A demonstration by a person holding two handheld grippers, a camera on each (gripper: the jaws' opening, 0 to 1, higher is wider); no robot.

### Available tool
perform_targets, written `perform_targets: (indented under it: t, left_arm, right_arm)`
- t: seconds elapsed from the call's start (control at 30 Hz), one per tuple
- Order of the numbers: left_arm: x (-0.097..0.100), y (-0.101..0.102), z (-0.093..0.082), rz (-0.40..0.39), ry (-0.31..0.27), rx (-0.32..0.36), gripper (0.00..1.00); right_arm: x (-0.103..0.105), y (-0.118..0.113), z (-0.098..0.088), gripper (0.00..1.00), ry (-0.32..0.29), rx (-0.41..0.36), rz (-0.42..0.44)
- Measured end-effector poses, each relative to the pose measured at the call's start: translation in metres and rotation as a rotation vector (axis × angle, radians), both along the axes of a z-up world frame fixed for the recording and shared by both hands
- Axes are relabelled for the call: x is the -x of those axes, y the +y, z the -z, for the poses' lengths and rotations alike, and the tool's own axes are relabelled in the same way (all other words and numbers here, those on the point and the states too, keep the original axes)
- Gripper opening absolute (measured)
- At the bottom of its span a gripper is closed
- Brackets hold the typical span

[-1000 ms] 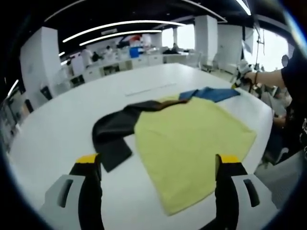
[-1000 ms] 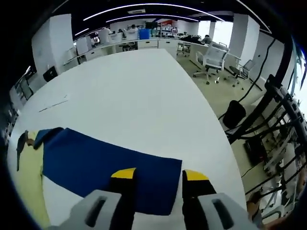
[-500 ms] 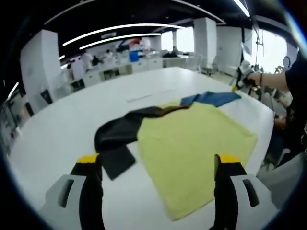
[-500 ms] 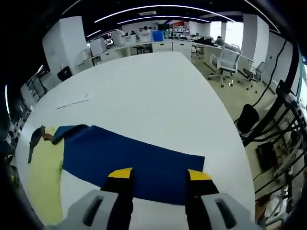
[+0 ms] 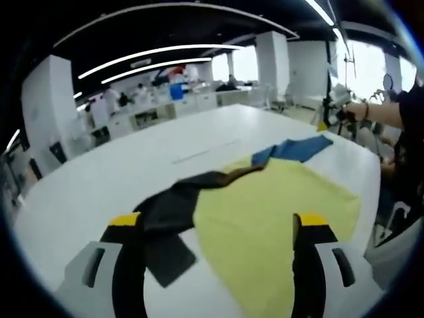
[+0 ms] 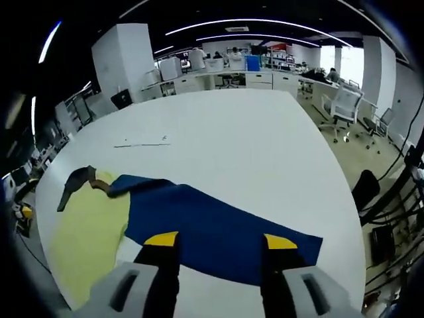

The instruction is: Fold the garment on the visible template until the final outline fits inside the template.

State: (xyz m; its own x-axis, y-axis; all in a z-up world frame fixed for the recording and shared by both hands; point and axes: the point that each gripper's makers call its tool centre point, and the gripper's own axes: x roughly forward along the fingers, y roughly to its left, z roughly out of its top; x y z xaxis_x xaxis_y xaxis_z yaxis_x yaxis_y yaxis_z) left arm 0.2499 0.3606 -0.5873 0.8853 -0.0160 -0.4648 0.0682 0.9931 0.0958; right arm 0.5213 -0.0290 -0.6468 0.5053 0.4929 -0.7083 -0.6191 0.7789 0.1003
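A garment lies flat on the white table (image 5: 79, 192): a yellow body (image 5: 265, 212), a black sleeve (image 5: 165, 212) and a blue sleeve (image 5: 298, 149). My left gripper (image 5: 217, 222) hovers open and wide over the near hem, one jaw by the black sleeve, the other over the yellow cloth. In the right gripper view the blue sleeve (image 6: 218, 225) runs across, joined to the yellow body (image 6: 86, 232), with a black bit (image 6: 76, 185) beyond. My right gripper (image 6: 220, 242) stands open over the blue sleeve's near edge. It also appears far off as the right gripper (image 5: 329, 118) in a hand.
A thin line mark (image 6: 142, 142) lies on the table past the garment. The table's edge (image 6: 338, 192) curves at the right, with office chairs (image 6: 341, 106) and dark cables (image 6: 397, 199) beyond. A person's arm (image 5: 377, 109) reaches in. Desks and people stand at the back.
Both cameras have shifted: the left gripper view sits lower and nearer the garment, the right gripper view has swung to take in more yellow cloth. The garment lies as before.
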Motion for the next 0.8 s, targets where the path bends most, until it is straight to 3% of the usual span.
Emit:
perform_targets:
  t: [0.17, 0.4, 0.53, 0.8]
  left_arm:
    - [-0.018, 0.002, -0.004, 0.000, -0.030, 0.037, 0.87]
    - [-0.041, 0.011, -0.004, -0.009, -0.034, 0.017, 0.88]
    - [-0.054, 0.015, -0.002, 0.011, -0.031, -0.026, 0.84]
    - [-0.078, 0.019, 0.009, 0.038, -0.036, -0.051, 0.76]
  right_arm:
    - [0.006, 0.022, -0.004, 0.49, 0.003, -0.013, -0.059]
    - [0.005, 0.055, -0.011, 0.51, -0.013, -0.038, -0.148]
    - [0.006, 0.076, -0.013, 0.52, -0.025, -0.050, -0.214]
    - [0.007, 0.109, -0.011, 0.51, -0.058, -0.051, -0.306]
